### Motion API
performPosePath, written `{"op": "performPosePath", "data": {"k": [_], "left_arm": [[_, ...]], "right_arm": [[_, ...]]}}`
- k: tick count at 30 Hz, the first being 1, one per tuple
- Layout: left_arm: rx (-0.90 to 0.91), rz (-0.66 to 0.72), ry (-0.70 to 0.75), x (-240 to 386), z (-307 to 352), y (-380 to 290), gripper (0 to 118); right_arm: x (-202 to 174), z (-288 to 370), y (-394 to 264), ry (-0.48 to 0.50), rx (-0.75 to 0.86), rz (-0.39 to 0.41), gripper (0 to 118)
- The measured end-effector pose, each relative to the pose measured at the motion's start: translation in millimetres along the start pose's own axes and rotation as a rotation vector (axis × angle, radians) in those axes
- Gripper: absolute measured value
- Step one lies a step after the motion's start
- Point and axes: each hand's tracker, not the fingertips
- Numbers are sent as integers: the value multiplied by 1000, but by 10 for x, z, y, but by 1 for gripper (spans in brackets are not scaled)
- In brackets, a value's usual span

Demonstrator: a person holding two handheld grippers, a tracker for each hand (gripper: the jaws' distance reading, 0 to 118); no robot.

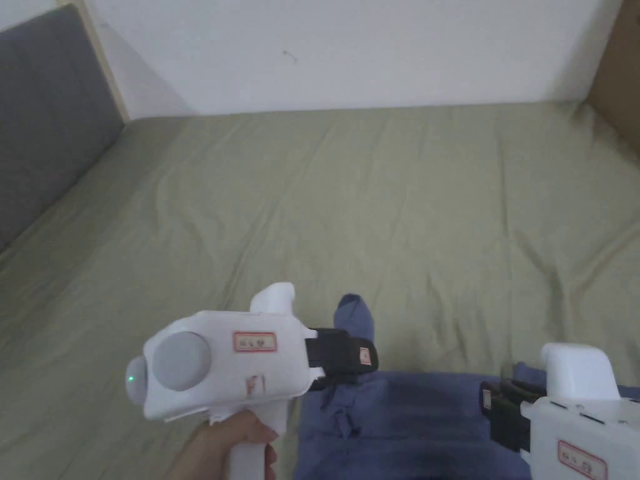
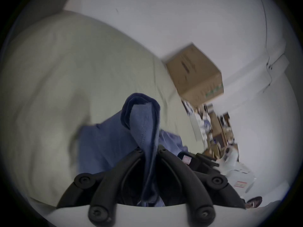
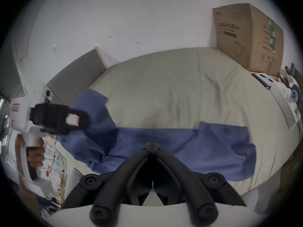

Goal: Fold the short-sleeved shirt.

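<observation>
On the near edge of the olive bed sheet (image 1: 375, 200), my left gripper (image 2: 148, 150) pinches a raised fold of the blue short-sleeved shirt (image 3: 164, 142) between both jaws. My right gripper (image 3: 153, 148) sits at the shirt's near middle, jaws pressed together; I cannot tell whether they hold cloth. A cardboard box (image 3: 249, 37) stands far right.

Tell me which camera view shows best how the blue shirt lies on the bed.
The right gripper view: the blue shirt spreads across the bed's near edge. The head view cuts it off at the bottom. The left gripper view shows mostly a fold pinched in the left gripper.
</observation>
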Motion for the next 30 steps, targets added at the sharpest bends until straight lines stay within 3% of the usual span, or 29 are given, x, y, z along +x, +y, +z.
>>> {"op": "performPosePath", "data": {"k": [3,5,6,8,9,10,16,18,19,20,22,30], "left_arm": [[-138,-39,6,79,-678,-121,8],[-202,-52,33,52,-1011,-188,14],[-211,-56,48,40,-1106,-209,27],[-213,-58,75,49,-1192,-224,86],[-214,-55,74,67,-1181,-214,106],[-216,-59,64,73,-1154,-208,114],[-83,23,34,-33,-600,-8,114],[-47,56,68,-107,-438,10,111],[-23,64,89,-178,-388,-2,99],[-13,84,109,-230,-368,-15,75],[-48,100,177,-201,-427,-86,3],[-256,18,105,-23,-1029,-516,2]], "right_arm": [[238,131,-76,-40,12,-58,0],[380,199,-134,-56,15,-100,0],[445,222,-157,-69,20,-130,0],[541,254,-194,-78,17,-166,0],[578,269,-211,-76,17,-172,0],[600,269,-213,-76,17,-173,0],[583,221,-225,-52,20,-177,0],[553,204,-233,-35,23,-181,0],[534,197,-243,-27,23,-176,0],[519,191,-252,-24,21,-172,0],[496,165,-271,-21,18,-164,0],[542,186,-298,-7,19,-181,0]]}}
